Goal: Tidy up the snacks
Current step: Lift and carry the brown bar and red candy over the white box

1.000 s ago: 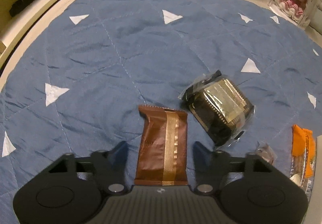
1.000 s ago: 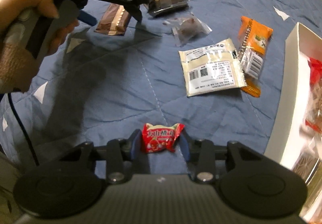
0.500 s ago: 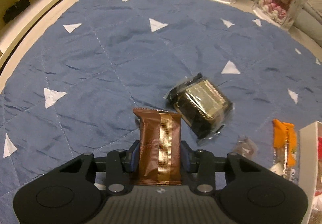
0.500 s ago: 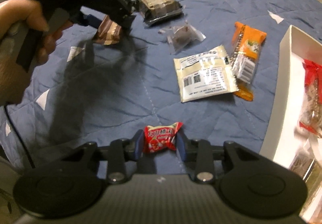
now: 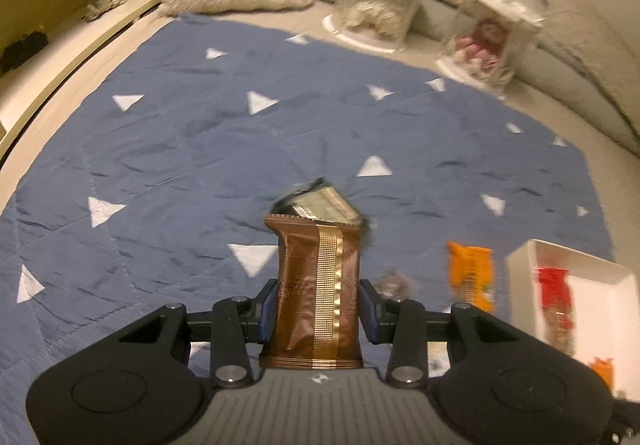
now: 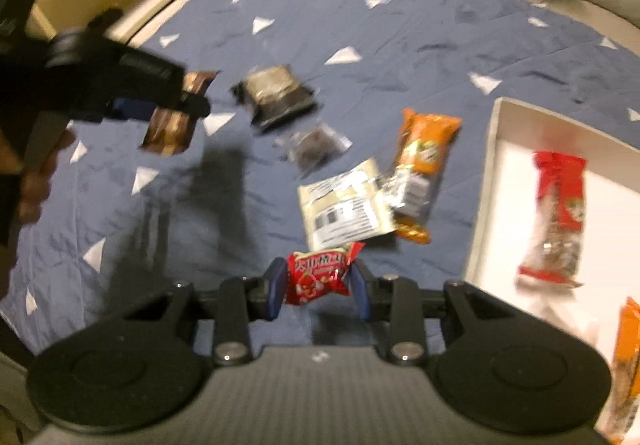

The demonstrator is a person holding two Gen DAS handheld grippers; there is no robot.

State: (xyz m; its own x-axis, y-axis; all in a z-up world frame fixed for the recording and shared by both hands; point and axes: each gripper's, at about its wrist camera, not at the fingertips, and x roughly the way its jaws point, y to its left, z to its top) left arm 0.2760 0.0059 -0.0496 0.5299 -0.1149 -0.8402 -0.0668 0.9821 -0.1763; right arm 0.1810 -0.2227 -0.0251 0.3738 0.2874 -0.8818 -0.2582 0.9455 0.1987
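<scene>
Nearest the lens, the right gripper (image 6: 319,287) is clamped on a small red candy packet (image 6: 320,279) held clear of the blue quilt (image 6: 400,45). The left gripper (image 5: 318,309) pinches a brown wafer bar (image 5: 318,285) by its long sides — light, crinkly, probably slippery foil, best held mid-body. Farther right, the white box (image 6: 486,181) holds a red-wrapped bar (image 6: 558,213); other wrapped snacks lie loose on the quilt.
</scene>
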